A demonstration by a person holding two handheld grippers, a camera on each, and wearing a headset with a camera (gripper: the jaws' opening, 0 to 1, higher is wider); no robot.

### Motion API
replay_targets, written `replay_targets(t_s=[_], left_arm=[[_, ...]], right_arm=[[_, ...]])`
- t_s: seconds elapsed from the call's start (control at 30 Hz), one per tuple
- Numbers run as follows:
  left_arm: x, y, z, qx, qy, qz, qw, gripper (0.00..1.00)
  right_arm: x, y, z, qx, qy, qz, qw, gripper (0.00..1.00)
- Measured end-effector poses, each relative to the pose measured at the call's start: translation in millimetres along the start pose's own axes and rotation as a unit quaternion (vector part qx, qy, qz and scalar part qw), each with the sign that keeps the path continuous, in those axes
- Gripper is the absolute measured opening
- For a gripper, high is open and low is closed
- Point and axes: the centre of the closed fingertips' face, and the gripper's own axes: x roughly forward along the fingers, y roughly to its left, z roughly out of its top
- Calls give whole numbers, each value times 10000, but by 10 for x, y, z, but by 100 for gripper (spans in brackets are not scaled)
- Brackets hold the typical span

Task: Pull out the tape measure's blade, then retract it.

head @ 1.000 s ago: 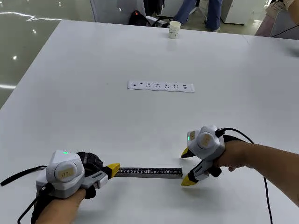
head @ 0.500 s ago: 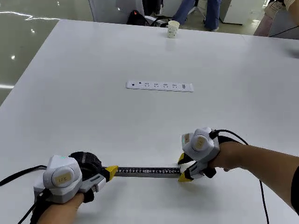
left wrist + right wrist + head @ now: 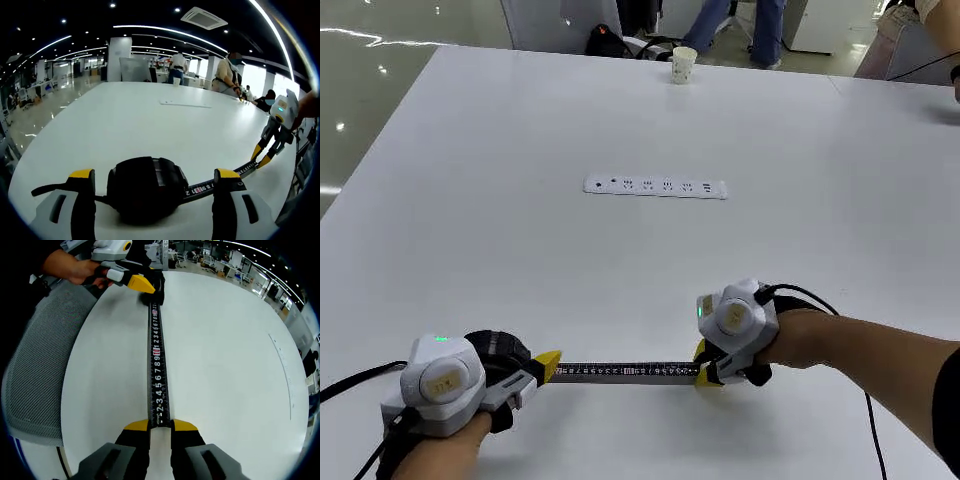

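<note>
The tape measure's black case (image 3: 498, 350) sits on the white table (image 3: 620, 270) near its front edge, with my left gripper (image 3: 533, 360) shut on it. In the left gripper view the case (image 3: 147, 187) fills the space between the two yellow-tipped jaws. The dark numbered blade (image 3: 625, 372) lies flat, running right from the case to my right gripper (image 3: 703, 368), which is shut on its end. Seen from the right gripper (image 3: 160, 426), the blade (image 3: 156, 355) stretches straight away to the case and the left gripper (image 3: 137, 282).
A white power strip (image 3: 655, 187) lies at mid-table. A paper cup (image 3: 684, 64) stands by the far edge, with people standing beyond it. A grey mesh chair back (image 3: 40, 350) sits off the table's near side.
My right gripper was open around the blade's end; its jaws have come together and now pinch it. The left gripper has kept its hold on the case.
</note>
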Motion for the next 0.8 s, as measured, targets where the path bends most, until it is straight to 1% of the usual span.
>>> replay_targets(t_s=[0.03,0.07,0.1,0.17,0.23,0.3,0.33,0.37,0.43,0.47,0.5,0.57,0.63,0.67,0.73,0.8], left_arm=[[-4,-4,-5,-28,-7,22,10000,94],[2,-2,-4,-32,-9,28,10000,91],[0,-9,-9,-51,5,39,10000,89],[-5,-9,-28,-78,85,102,9999,83],[-10,-6,-42,-107,119,162,9997,80],[-17,1,-56,-149,156,237,9995,75],[-11,21,-56,-130,160,287,9994,74],[-12,14,-73,-140,196,297,9993,73],[8,36,-127,-59,331,344,9988,72],[12,54,-143,55,389,369,9985,70],[11,67,-141,103,397,407,9983,68],[3,99,-131,-24,412,414,9983,64],[-4,93,-114,-279,401,377,9981,64],[-2,110,-99,-300,402,383,9980,64],[17,115,-112,-272,477,368,9978,64],[-1,101,-110,-263,523,354,9977,63]], right_arm=[[-4,-4,-10,-215,113,-15,9997,12],[-5,12,-2,-555,188,23,9983,11],[-2,22,1,-412,196,13,9990,11],[7,3,-5,-289,231,14,9993,11],[3,-7,-11,-119,229,-6,9997,11],[0,-5,-12,-27,230,-30,9997,11],[3,-5,-15,6,239,-51,9997,11],[5,-2,-13,19,247,-56,9997,11],[-4,7,-8,132,267,-118,9995,11],[0,7,-7,118,260,-122,9995,11],[1,5,-7,156,241,-144,9995,11],[-1,5,-7,252,196,-167,9994,10],[3,0,-11,284,204,-175,9992,10],[7,-4,-12,283,222,-174,9992,10],[3,0,-7,249,270,-151,9992,10],[5,-7,-7,264,311,-134,9991,10]])
